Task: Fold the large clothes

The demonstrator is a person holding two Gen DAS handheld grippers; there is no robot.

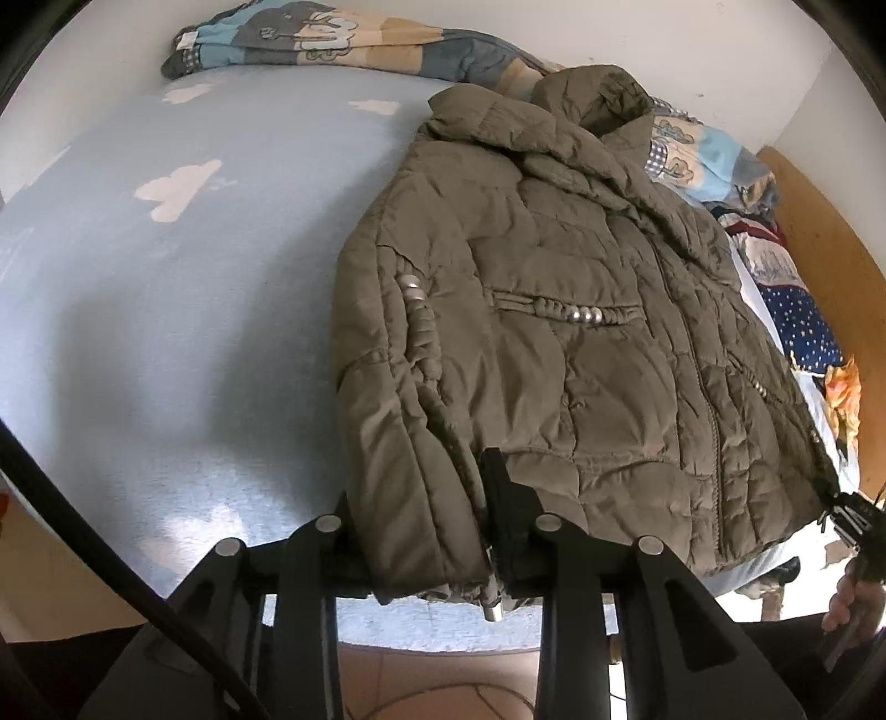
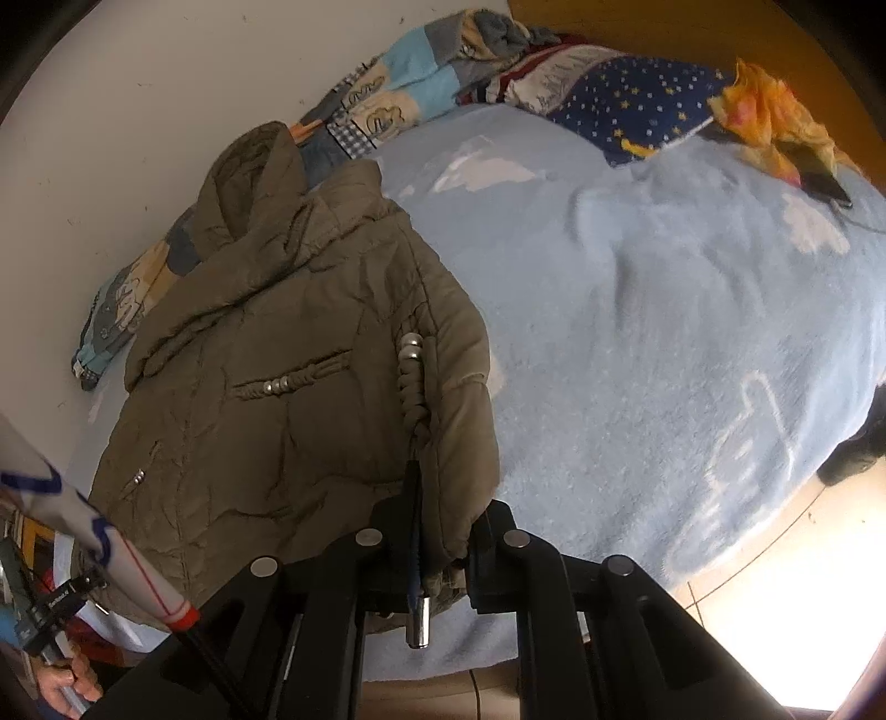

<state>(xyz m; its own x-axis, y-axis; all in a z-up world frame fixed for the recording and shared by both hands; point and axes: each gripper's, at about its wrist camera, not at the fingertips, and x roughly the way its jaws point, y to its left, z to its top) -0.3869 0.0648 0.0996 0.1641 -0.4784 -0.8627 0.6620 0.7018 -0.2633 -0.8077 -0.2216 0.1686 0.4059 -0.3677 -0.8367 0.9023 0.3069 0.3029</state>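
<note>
Your left gripper [image 1: 426, 531] and right gripper [image 2: 443, 531] each clamp a near cuff of the puffy, soft, slippery jacket [image 1: 554, 332] on the bed [image 1: 166, 332]; grip seams.

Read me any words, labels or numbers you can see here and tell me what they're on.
Nothing can be read for certain.
Patchwork quilt: cartoon lettering on its patches, too distorted to read.
Blue blanket: white outline marks, perhaps letters, not legible.
Small black tag at the left edge: white print, too small to read.
Jacket: no label or print showing, only metal snaps.
</note>
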